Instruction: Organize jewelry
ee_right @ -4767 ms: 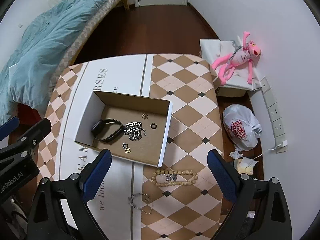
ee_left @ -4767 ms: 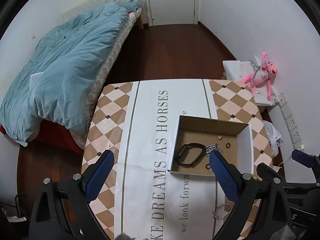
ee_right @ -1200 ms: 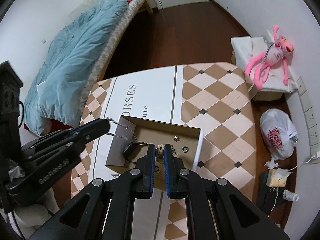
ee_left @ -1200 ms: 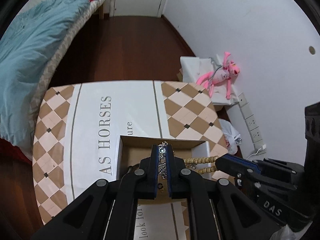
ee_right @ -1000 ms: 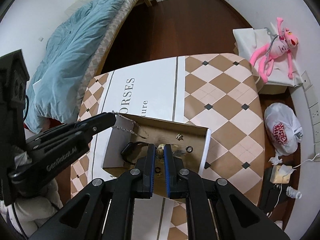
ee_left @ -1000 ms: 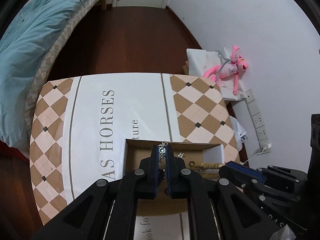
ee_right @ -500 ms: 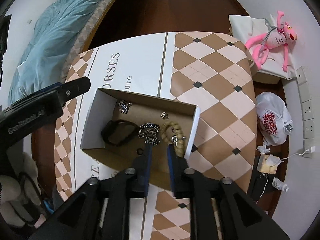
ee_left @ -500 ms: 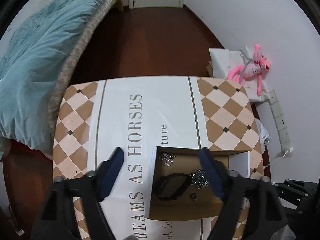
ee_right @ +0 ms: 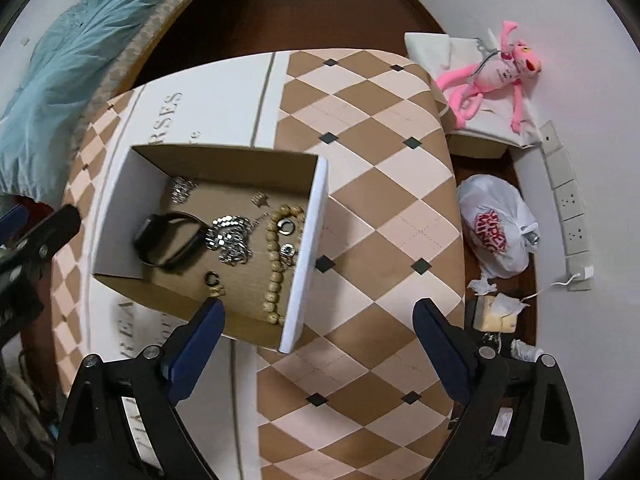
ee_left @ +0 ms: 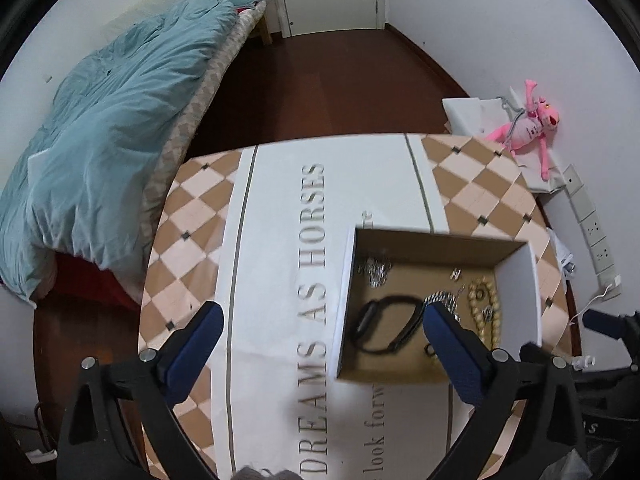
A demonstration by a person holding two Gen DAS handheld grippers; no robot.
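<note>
An open cardboard box (ee_right: 308, 248) (ee_left: 520, 280) stands on the table. In it lie a black wristband (ee_right: 168, 240) (ee_left: 384, 326), a silver chain heap (ee_right: 230, 238), a wooden bead bracelet (ee_right: 276, 256) (ee_left: 486, 312), a small silver necklace (ee_right: 181, 189) (ee_left: 374, 270) at the far left corner, and a few small rings. My left gripper (ee_left: 322, 330) is open and empty above the box's left wall. My right gripper (ee_right: 320, 322) is open and empty above the box's near right corner.
The table (ee_right: 360, 128) has a checked cloth with a white lettered runner (ee_left: 288, 208). A bed with a blue duvet (ee_left: 100, 140) lies to the left. A pink plush toy (ee_right: 492, 76), a white plastic bag (ee_right: 494, 232) and wall sockets are on the right.
Both grippers opened and let go: the small silver necklace and the bead bracelet now lie in the box. Both grippers have drawn back from it.
</note>
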